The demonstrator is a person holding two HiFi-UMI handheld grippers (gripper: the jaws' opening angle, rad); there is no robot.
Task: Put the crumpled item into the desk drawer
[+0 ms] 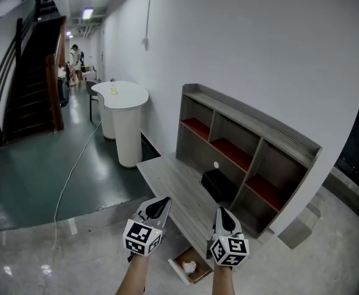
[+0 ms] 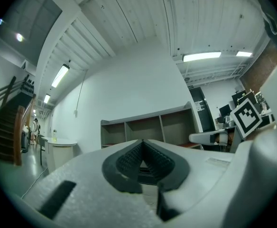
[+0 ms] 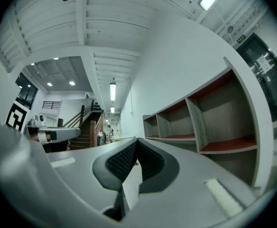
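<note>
Crumpled item [image 1: 189,266] lies in drawer [image 1: 200,271] between left tongs [image 1: 163,201] and right tongs [image 1: 221,211].

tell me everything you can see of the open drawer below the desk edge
The shallow rectangular desk drawer stands pulled open below the near edge of the grey wood-look desk, at the bottom of the head view. Its rim looks pale and its inner floor brown. A crumpled white item lies inside on that floor. The drawer's right end is hidden behind the marker cube of the right gripper. Neither gripper touches it.
</note>
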